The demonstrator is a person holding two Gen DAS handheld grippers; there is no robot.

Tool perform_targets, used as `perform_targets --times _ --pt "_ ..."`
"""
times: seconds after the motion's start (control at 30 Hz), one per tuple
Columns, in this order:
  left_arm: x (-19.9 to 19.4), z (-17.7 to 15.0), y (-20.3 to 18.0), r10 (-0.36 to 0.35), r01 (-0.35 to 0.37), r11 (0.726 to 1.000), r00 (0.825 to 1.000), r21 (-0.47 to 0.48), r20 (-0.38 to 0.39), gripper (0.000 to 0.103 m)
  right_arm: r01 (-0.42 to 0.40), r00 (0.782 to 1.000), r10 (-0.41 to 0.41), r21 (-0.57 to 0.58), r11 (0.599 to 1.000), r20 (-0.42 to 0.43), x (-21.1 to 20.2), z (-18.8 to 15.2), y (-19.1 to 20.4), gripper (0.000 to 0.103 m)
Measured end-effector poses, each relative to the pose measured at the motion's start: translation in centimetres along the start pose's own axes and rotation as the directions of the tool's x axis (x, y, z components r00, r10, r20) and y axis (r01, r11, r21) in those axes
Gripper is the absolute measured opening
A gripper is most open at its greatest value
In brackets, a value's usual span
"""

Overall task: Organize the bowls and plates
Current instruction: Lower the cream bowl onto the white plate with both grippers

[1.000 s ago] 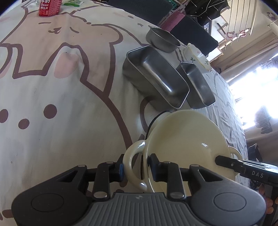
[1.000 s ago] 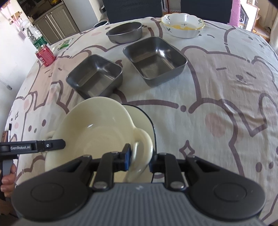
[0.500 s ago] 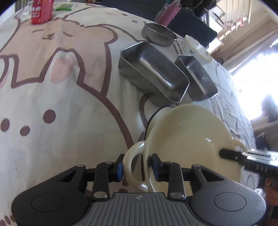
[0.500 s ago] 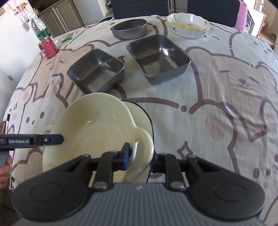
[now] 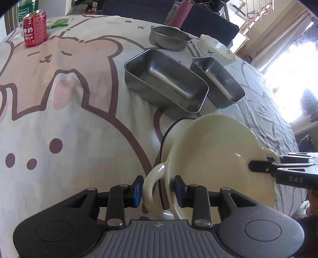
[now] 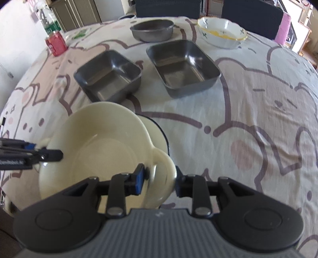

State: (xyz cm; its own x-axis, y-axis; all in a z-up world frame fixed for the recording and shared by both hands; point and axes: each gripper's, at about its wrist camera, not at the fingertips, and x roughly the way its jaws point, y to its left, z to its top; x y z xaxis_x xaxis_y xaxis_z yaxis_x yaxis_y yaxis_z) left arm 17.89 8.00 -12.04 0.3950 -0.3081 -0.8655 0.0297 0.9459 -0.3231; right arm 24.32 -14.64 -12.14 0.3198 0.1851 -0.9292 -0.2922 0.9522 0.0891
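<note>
1. The cream bowl (image 5: 216, 158) sits nested on a dark-rimmed plate (image 5: 169, 129), just in front of the two steel trays (image 5: 165, 81).
2. The left gripper (image 5: 158, 188) straddles one loop handle, its jaws just opening, pads apparently clear.
3. The right gripper (image 6: 159, 178) straddles the opposite handle, also just opening; blur hides contact.
4. Beyond the trays: a round steel bowl (image 6: 152, 29) and a patterned dish (image 6: 222, 31).

The red can (image 5: 34, 28) at the far edge of the table carried Chinese characters above the words "DRINK MILK" in white; the green bottle label (image 5: 24, 12) behind it read roughly "Ostbon"; the right gripper (image 5: 282, 173), seen from the left wrist, bore "DAS" in pale letters
</note>
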Motion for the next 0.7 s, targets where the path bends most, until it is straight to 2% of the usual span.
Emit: perform_targets --times 0.4,0.7 --pt "-0.38 0.17 -0.5 0.018 -0.018 0.999 1.0 0.042 -0.005 0.036 0.021 1.0 -0.022 -0.021 1.0 -0.019 0.45 -0.31 0.06 0.039" --pt "-0.41 0.32 -0.67 0.026 -0.025 0.998 1.0 0.06 -0.011 0.036 0.024 1.0 -0.024 -0.002 1.0 -0.013 0.43 -0.4 -0.62 0.051"
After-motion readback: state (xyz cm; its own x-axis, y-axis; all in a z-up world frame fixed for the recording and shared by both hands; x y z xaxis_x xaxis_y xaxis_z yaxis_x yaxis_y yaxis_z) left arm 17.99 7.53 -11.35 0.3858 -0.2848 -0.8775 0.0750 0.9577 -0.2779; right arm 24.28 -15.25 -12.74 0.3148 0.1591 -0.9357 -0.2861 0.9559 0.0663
